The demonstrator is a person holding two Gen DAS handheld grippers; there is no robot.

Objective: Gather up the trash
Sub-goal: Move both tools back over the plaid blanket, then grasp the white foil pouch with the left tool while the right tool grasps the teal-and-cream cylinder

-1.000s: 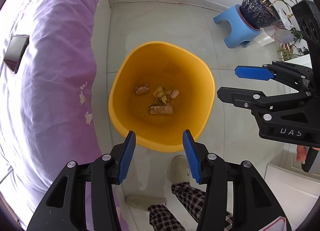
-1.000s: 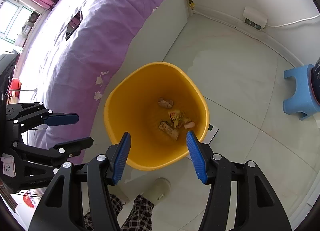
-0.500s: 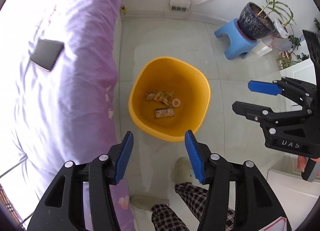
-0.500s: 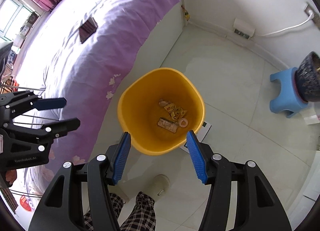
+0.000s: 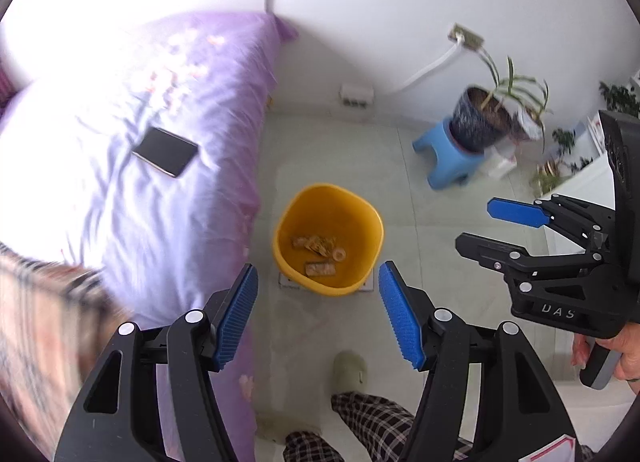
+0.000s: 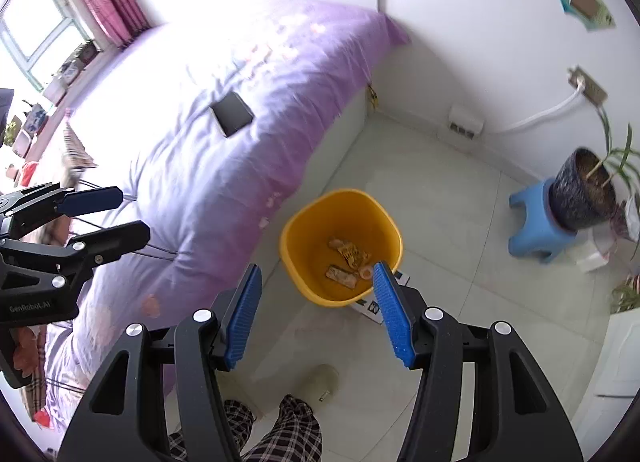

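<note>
We are holding the left gripper (image 5: 318,314) and right gripper (image 6: 318,312) spread and empty, the left's jaws having just been opening, and are advising scanning the floor (image 6: 460,222) near the yellow bin (image 6: 296,230) for remaining trash.

Both grippers have risen: the yellow bin (image 5: 328,240) now appears smaller, at frame centre. The left gripper (image 5: 318,312), empty, has just been opening. More wall shows above.

Two markings can be read. The black body of the right tool (image 5: 478,224) carries the pale letters "DAS" in the left wrist view. The left tool (image 6: 132,214) carries "GenRobot.AI" on its body in the right wrist view.
</note>
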